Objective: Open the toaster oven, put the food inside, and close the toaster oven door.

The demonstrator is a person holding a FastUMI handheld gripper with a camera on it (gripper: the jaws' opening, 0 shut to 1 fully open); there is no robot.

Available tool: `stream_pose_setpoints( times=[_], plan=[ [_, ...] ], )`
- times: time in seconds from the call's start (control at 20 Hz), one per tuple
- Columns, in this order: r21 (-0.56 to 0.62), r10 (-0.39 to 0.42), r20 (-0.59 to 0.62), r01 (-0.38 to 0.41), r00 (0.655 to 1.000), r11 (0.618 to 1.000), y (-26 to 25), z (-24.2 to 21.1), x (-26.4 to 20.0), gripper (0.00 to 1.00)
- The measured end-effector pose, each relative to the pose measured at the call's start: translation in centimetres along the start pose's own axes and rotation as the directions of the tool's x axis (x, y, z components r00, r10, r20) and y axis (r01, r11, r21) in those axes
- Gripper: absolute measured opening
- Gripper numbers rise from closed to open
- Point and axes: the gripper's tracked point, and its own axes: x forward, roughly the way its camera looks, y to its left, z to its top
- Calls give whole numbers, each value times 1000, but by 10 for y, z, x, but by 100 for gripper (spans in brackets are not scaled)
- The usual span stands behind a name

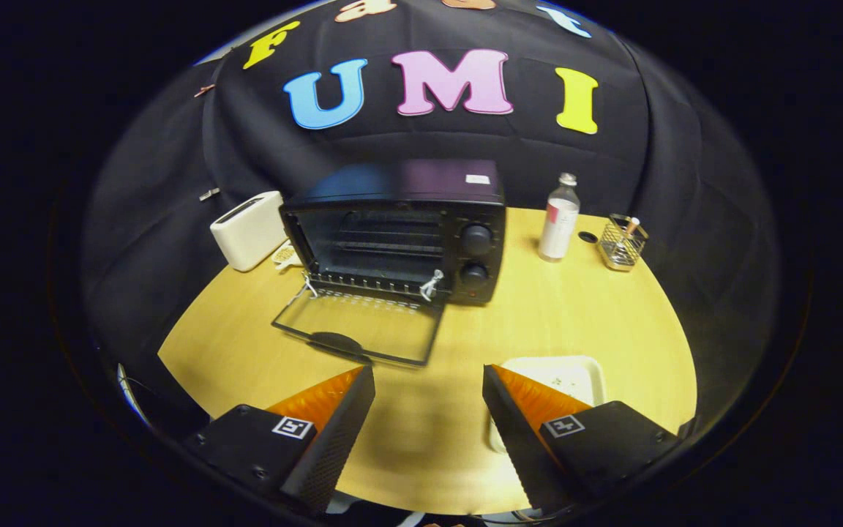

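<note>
Claw (429, 380) wide and empty, oven (399, 230) door (363, 329) down; tray (568, 377) sits under one finger, could get knocked

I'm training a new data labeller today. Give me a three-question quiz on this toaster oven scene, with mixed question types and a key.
1. True or false: the toaster oven door is folded down open onto the table.
2. Multiple choice: what stands just to the side of the oven where its knobs are? A) the white toaster B) the clear bottle C) the white tray
3. Fill in: the gripper fingers stand ____, with bare table between them.

Key:
1. True.
2. B, the clear bottle; the white toaster stands on the other side, and the white tray lies by one finger.
3. Open.
</note>
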Motion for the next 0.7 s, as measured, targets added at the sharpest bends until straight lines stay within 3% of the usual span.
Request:
stream_pose_setpoints(
  times=[0.3, 0.7],
  plan=[
    [-1, -56, -173, 56, 983, 998, -115, -36, -3, 98],
    [75, 29, -464, 7, 885, 997, -175, -92, 54, 94]
  ],
)
